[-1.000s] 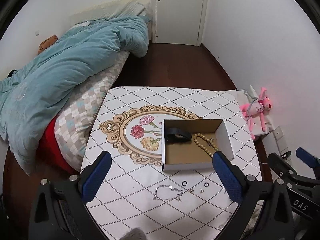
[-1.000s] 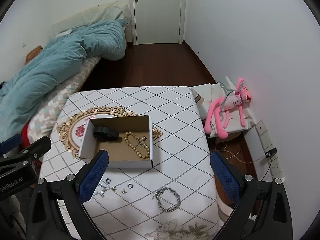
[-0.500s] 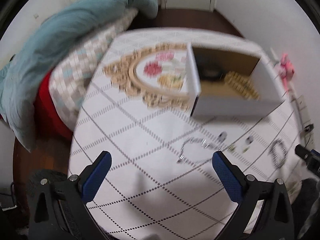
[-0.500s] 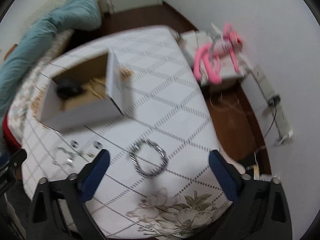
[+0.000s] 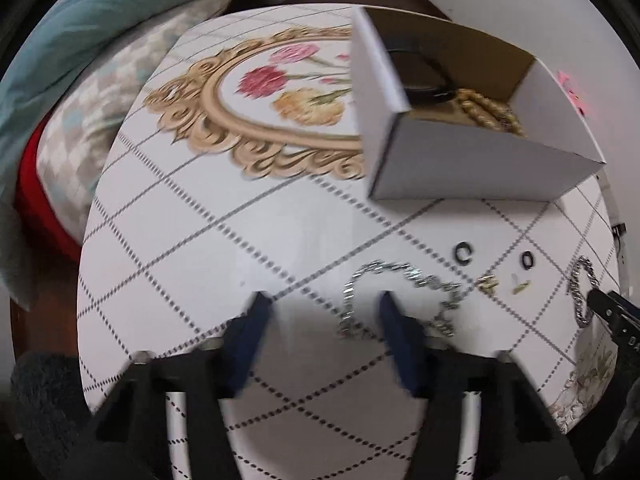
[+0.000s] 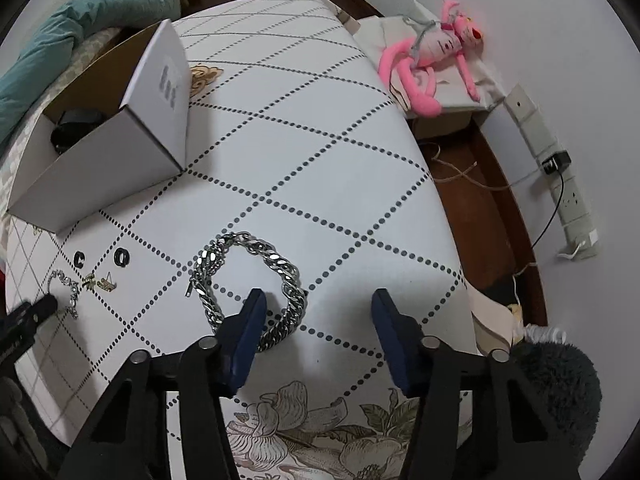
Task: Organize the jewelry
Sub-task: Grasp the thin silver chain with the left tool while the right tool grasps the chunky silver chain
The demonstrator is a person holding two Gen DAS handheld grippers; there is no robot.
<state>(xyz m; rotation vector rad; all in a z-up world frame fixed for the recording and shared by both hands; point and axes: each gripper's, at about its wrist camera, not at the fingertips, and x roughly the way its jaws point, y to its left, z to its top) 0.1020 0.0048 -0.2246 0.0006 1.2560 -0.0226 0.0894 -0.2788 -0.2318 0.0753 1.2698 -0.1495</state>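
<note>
A white cardboard box stands on the table and holds a black band and a string of tan beads. A thin silver chain lies just ahead of my left gripper, which is open and low over the table; its right finger is beside the chain. Two small black rings and gold earrings lie to the right. A thick silver chain bracelet lies at my right gripper, which is open; its left finger overlaps the bracelet's near edge. The box also shows in the right wrist view.
A bed with a teal duvet stands left of the table. A pink plush toy lies on a low stand right of the table, with a power strip and cables on the floor. The table edge falls off close on the right.
Both grippers have dropped down toward the table and come close to the jewelry. Their fingers have narrowed from wide open. The left one now sits at the thin chain, the right at the thick bracelet.
</note>
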